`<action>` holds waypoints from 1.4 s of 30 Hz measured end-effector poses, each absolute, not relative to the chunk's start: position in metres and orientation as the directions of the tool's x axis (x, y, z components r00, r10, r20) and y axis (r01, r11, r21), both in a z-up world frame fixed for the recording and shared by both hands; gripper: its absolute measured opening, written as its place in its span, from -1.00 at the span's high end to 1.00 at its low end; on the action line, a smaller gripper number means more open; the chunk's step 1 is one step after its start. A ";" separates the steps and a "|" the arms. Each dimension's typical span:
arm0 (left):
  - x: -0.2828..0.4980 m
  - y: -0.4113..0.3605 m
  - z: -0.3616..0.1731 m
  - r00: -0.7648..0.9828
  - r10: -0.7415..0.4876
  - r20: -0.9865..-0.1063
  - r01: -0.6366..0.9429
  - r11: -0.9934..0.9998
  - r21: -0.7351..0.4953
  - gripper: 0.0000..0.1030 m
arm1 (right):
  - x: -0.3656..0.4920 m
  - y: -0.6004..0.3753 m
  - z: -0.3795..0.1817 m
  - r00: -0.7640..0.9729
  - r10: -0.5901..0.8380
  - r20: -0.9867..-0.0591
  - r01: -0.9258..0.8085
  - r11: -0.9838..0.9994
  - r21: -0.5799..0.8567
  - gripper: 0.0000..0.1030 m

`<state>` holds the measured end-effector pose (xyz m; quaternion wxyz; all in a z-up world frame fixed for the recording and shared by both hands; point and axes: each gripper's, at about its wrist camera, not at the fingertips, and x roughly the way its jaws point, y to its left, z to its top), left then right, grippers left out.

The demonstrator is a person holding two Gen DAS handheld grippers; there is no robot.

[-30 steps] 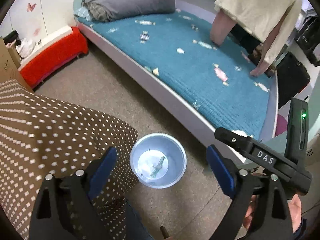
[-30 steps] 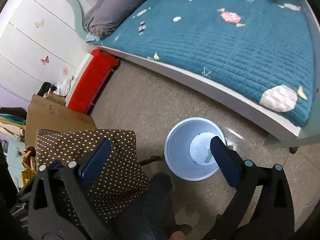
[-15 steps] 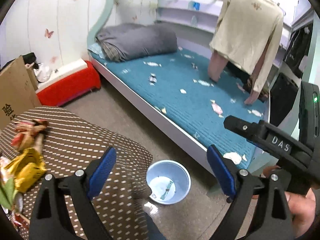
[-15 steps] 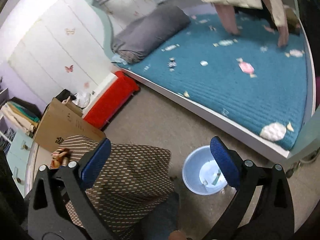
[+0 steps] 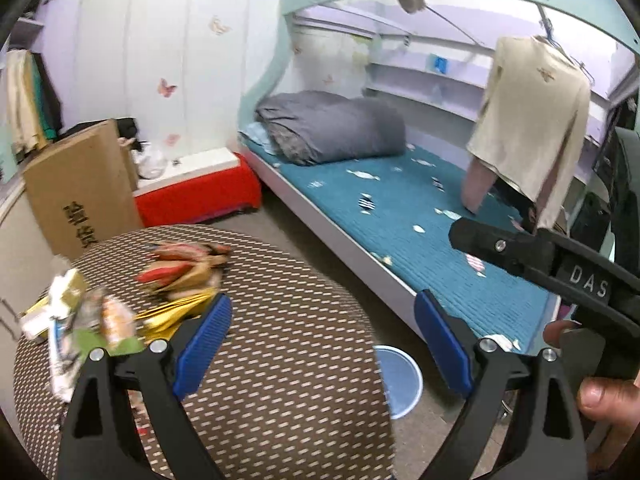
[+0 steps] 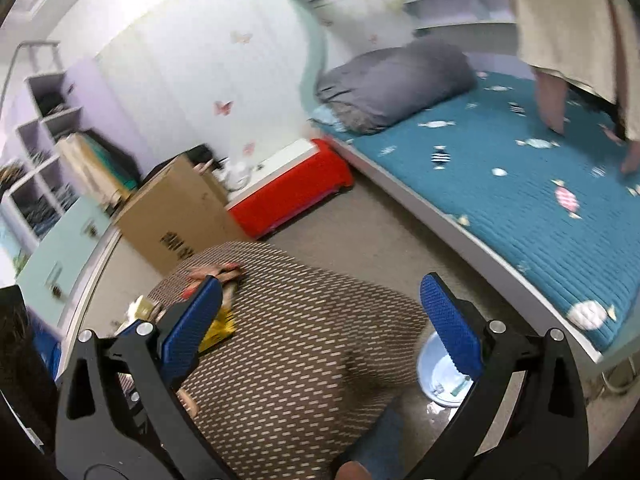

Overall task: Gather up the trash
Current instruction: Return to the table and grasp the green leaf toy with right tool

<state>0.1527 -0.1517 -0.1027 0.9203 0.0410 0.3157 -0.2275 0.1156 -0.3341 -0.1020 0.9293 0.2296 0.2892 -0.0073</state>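
The left gripper (image 5: 322,344) hangs over the round table (image 5: 280,360) with its blue-padded jaws spread wide and nothing between them; the right gripper (image 6: 326,326) is likewise wide open and empty above the same table, whose brown cloth carries a pattern of pale dashes. The trash (image 5: 120,300) lies in a loose heap at the table's left edge: a gold foil wrapper (image 5: 176,314), red and brown wrappers (image 5: 184,266) nearer the far edge, and blurred white and green packets (image 5: 76,328) nearest the camera. In the right wrist view the same heap shows partly behind the left-hand pad, a yellow scrap (image 6: 218,330) peeking out beneath it. On the floor by the table's right edge, between the table and the bed (image 5: 440,248), stands a pale blue bin (image 6: 444,376) with a few scraps at its bottom; the left wrist view shows only part of its rim past the tablecloth. A hand (image 5: 604,396) grips the right tool's handle at the lower right of the left wrist view.
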 end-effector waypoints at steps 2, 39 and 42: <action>0.150 -0.131 -0.101 0.720 -0.363 -0.592 0.405 0.912 -0.067 -0.75 | 0.121 -0.315 -0.100 0.828 0.149 -0.541 0.106 0.905 0.411 -0.88; 0.159 0.090 -0.165 0.748 -0.026 -0.663 -0.004 0.999 -0.043 -0.75 | 0.210 -0.073 -0.193 0.515 0.473 -0.714 -0.400 0.870 0.288 0.55; 0.175 0.076 -0.171 0.742 -0.041 -0.670 0.040 0.999 -0.016 -0.75 | 0.203 -0.097 -0.189 0.527 0.482 -0.700 -0.363 0.872 0.328 0.57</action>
